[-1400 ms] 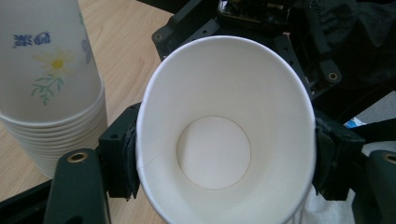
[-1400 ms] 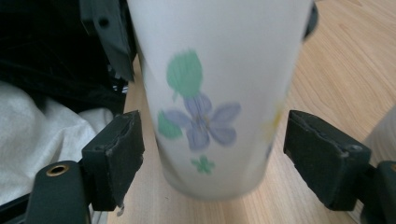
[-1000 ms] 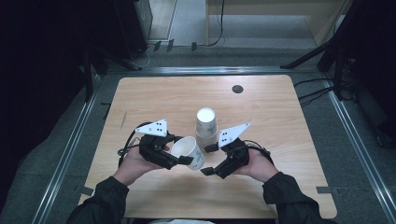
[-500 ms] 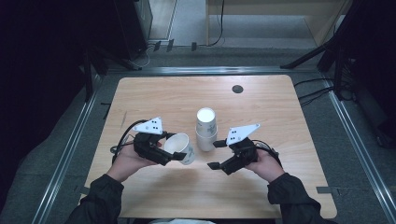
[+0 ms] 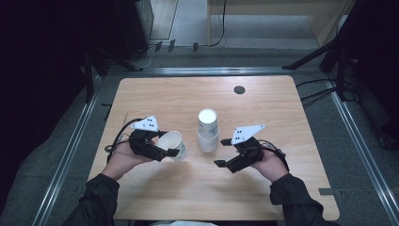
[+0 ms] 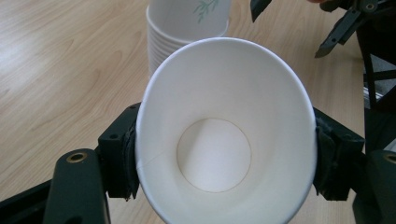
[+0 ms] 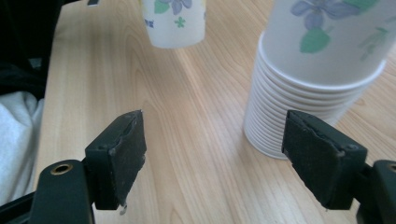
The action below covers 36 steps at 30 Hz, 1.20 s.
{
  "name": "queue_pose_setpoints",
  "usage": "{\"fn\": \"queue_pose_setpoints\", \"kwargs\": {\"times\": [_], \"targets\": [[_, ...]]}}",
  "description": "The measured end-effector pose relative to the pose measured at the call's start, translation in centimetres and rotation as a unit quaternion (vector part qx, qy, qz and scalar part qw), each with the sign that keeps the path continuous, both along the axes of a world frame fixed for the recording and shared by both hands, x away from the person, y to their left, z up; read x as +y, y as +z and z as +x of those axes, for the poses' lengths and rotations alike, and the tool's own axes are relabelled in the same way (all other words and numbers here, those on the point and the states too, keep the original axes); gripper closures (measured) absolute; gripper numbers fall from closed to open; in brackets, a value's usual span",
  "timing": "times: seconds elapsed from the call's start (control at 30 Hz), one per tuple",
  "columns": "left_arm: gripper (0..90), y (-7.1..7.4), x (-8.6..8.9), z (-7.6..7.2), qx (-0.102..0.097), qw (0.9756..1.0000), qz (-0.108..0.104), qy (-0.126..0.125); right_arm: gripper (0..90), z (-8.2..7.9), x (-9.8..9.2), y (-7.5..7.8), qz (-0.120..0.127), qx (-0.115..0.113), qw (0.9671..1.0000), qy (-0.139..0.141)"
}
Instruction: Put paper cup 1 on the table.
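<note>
Closest to the person, the left gripper [image 5: 170, 153] holds one white paper cup [image 5: 172, 145], with a black pad pressing on each side of it. The squeeze bends the thin rim into an egg shape, so the cup is soft and easy to crush. It lies tipped over above the wooden table [image 5: 155, 99], with its open mouth facing back toward the left hand and its bottom pointing toward the middle of the table. Inside it is smooth and plain white, with a round flat bottom. The right gripper [image 5: 224, 152] has nothing in it. Its jaws stand wide apart and have just been closing a little, with only bare wood between them. Its pads are black, rough and a bit chipped at the edges. A little farther off, between the two grippers, stands the stack of cups [image 5: 207, 131]. It stands straight up, and many thin rims are packed close near its bottom. The cups have small flowers and green leaves printed on them. The stack is just in front of the right gripper and a bit to its right side in the right gripper view, near but not touching. So the right hand is nearer to it. Far away by the back edge sits a small dark round cap [image 5: 239, 89].
</note>
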<state>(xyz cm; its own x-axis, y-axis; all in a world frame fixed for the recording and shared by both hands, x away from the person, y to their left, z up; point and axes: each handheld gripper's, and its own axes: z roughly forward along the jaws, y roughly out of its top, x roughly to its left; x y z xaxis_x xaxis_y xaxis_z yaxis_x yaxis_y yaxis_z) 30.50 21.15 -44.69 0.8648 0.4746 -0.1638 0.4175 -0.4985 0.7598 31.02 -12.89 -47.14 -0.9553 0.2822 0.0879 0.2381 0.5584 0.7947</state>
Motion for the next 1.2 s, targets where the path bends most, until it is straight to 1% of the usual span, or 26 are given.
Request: {"fn": "queue_pose_setpoints", "kwargs": {"times": [0.17, 0.23, 0.4, 0.5, 0.57, 0.7, 0.83, 0.93, 1.0, 1.07, 1.1, 1.13, 1.2], "targets": [[25.3, -0.1, 0.5, 0.2, 0.001, 1.0000, 0.004, 0.007, 22.1, 0.3, -0.4, -0.1, -0.003, 0.001, 0.9999, -0.016], [25.1, -0.1, 0.7, 0.2, -0.002, 0.9999, 0.004, 0.010, 22.0, 0.4, -0.5, 0.0, 0.001, 0.002, 0.9998, -0.017], [25.0, -0.1, 1.2, 0.2, -0.007, 0.9998, 0.009, 0.019, 22.1, 0.6, -0.5, 0.0, -0.003, 0.002, 0.9998, -0.017], [25.0, -0.2, 2.0, 0.2, -0.005, 0.9994, 0.009, 0.034, 22.1, 0.8, -0.5, 0.1, -0.003, 0.004, 0.9997, -0.023], [24.9, -0.3, 2.6, 0.2, -0.007, 0.9990, 0.009, 0.042, 22.1, 1.0, -0.5, 0.3, 0.002, 0.005, 0.9996, -0.026], [24.9, -0.5, 3.8, 0.3, -0.007, 0.9978, 0.013, 0.065, 22.1, 1.3, -0.3, 0.4, 0.000, 0.004, 0.9997, -0.025], [24.9, -1.0, 5.3, 0.4, -0.003, 0.9956, 0.021, 0.091, 22.1, 1.7, -0.3, 0.5, -0.001, 0.000, 0.9995, -0.031], [25.0, -1.5, 6.5, 0.7, 0.002, 0.9929, 0.027, 0.116, 22.0, 1.9, -0.2, 0.5, -0.001, 0.003, 0.9994, -0.034], [24.9, -1.8, 7.2, 0.9, 0.002, 0.9906, 0.031, 0.133, 22.1, 2.0, -0.1, 0.5, -0.003, 0.002, 0.9994, -0.034], [25.0, -2.0, 7.8, 1.0, 0.005, 0.9887, 0.032, 0.146, 22.0, 2.1, 0.1, 0.5, -0.004, 0.004, 0.9995, -0.032], [24.9, -2.1, 8.0, 1.1, 0.005, 0.9876, 0.031, 0.154, 22.1, 2.1, 0.2, 0.4, -0.006, 0.004, 0.9995, -0.032], [24.8, -2.1, 8.2, 1.1, 0.004, 0.9872, 0.035, 0.156, 22.1, 2.2, 0.2, 0.4, -0.006, 0.004, 0.9995, -0.029], [24.3, -2.2, 8.5, 1.2, 0.004, 0.9851, 0.037, 0.168, 22.1, 2.2, 0.3, 0.4, -0.011, 0.004, 0.9996, -0.027]]}}
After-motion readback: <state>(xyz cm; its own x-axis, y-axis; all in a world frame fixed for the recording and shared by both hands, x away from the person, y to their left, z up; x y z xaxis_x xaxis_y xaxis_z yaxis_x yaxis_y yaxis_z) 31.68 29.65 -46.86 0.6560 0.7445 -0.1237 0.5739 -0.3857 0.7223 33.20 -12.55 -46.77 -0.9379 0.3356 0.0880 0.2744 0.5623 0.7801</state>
